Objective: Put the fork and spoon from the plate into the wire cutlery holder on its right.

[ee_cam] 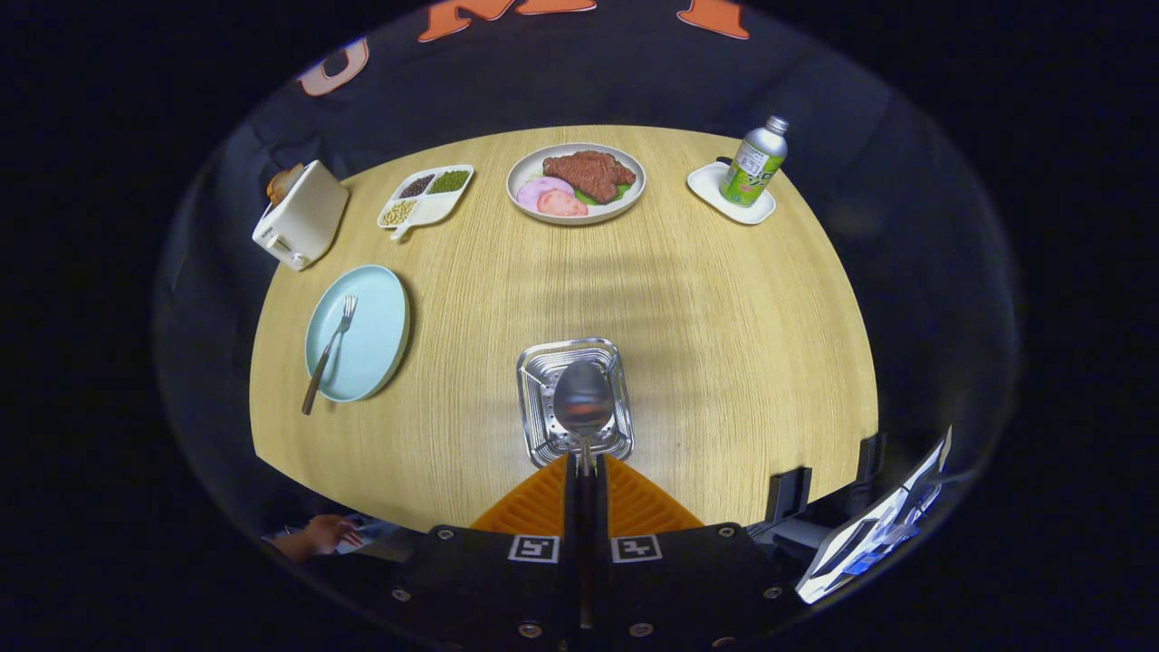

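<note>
A round wooden table point(724, 344) stands in a booth with dark cloth walls. On it, at about ten o'clock from the fingers, lies a light blue plate point(376, 344) with the fork point(330, 352) across it, tines toward the far side and handle sticking out past the near rim. Beyond that plate sits a white toaster point(301, 225). At eleven o'clock is a divided tray point(426, 197) of beans; at twelve, a plate of meat point(577, 182); at one, a bottle point(753, 163) upright on a small white dish point(715, 192).

The gripper point(584, 466) is closed tight on the spoon point(583, 398), both fingers pressing its handle. The bowl of the spoon hangs just ahead of the fingertips, over the open top of the wire holder point(574, 401), which stands on the table well right of the blue plate.
</note>
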Available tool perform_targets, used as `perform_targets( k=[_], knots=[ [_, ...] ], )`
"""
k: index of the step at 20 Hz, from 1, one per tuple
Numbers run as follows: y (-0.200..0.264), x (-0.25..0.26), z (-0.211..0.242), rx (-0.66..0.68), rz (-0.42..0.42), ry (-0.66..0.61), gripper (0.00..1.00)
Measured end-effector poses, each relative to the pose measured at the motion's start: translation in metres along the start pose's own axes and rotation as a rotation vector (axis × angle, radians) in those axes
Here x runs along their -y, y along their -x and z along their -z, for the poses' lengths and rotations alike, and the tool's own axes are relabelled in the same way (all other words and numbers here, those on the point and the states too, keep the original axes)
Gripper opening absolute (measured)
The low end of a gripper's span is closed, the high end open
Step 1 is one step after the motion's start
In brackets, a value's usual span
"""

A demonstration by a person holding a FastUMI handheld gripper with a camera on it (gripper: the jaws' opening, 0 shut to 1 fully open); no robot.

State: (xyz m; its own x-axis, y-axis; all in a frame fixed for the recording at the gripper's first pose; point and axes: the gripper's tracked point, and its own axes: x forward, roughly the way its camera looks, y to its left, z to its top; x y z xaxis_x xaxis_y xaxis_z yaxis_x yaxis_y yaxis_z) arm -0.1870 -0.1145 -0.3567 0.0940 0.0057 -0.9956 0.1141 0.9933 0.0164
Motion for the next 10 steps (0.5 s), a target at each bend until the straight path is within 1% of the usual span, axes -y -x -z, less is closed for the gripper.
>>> perform_targets(
  k=[3, 5, 8, 10],
  knots=[
    [-0.009, 0.004, 0.005, -0.036, 0.000, 0.052, 0.07],
    [-0.012, 0.007, 0.001, -0.039, 0.006, 0.066, 0.07],
    [-0.012, 0.006, -0.012, -0.012, -0.008, 0.067, 0.10],
    [-0.010, 0.010, -0.020, 0.009, 0.001, 0.078, 0.12]
  ],
)
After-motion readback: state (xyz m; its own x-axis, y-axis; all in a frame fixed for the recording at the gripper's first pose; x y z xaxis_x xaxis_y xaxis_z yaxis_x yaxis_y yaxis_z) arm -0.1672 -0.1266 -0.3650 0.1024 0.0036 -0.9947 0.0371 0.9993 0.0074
